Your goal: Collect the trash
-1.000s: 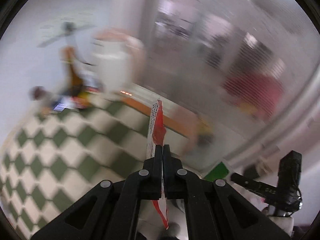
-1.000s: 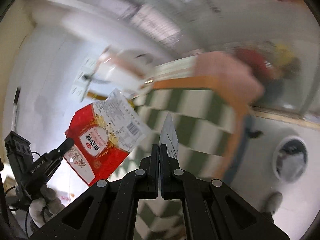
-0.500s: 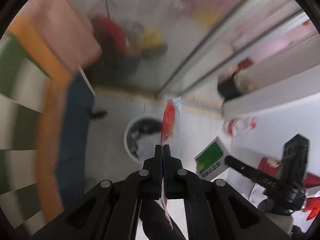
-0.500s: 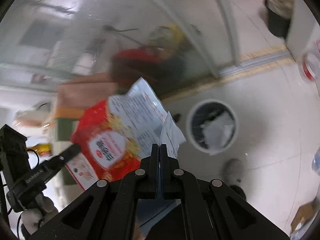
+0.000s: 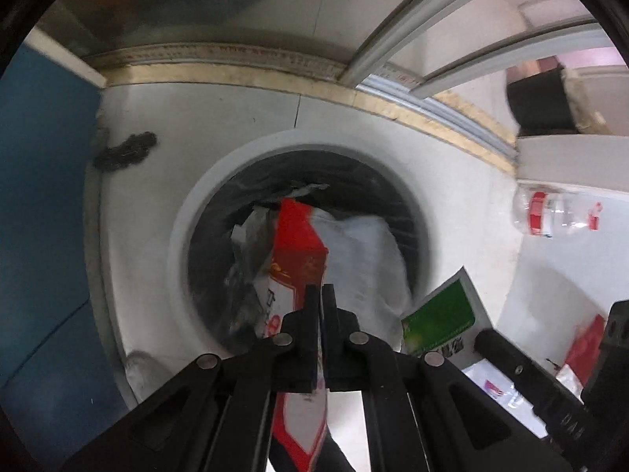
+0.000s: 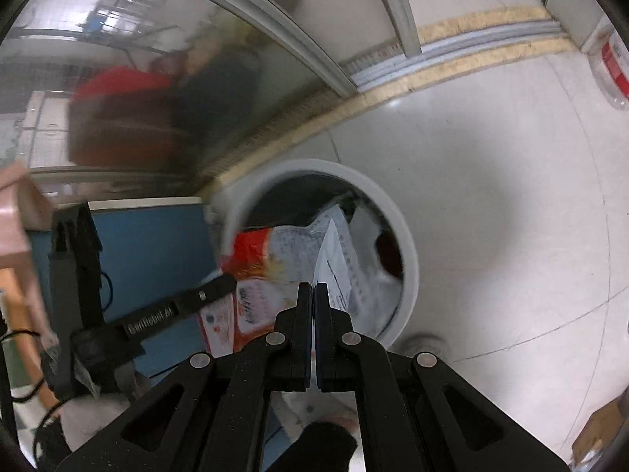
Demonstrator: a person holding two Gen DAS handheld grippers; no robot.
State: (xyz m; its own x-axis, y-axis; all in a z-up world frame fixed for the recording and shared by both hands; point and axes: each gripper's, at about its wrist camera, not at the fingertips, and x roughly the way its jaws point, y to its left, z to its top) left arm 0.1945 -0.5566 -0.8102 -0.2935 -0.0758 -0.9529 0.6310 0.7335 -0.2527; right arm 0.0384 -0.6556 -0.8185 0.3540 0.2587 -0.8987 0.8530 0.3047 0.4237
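My left gripper [image 5: 320, 295] is shut on a red and white snack bag [image 5: 295, 259] and holds it over a round white trash bin [image 5: 177, 244] on the floor. The bin holds a dark liner and crumpled white trash. My right gripper [image 6: 313, 291] is shut on a white printed wrapper [image 6: 332, 263], also above the bin [image 6: 407, 259]. In the right wrist view the red bag [image 6: 251, 267] hangs beside my left gripper [image 6: 220, 289]. In the left wrist view the wrapper shows a green face [image 5: 440, 320].
A blue panel [image 5: 43, 216] stands left of the bin. A glass partition with a metal floor track [image 6: 452, 63] runs behind it. A clear bottle with a red label [image 5: 558, 212] lies at the right. A dark clump [image 5: 125, 153] lies on the floor.
Both grippers swung from the checkered table down to the floor and moved in close above the bin, each still holding its piece of trash.
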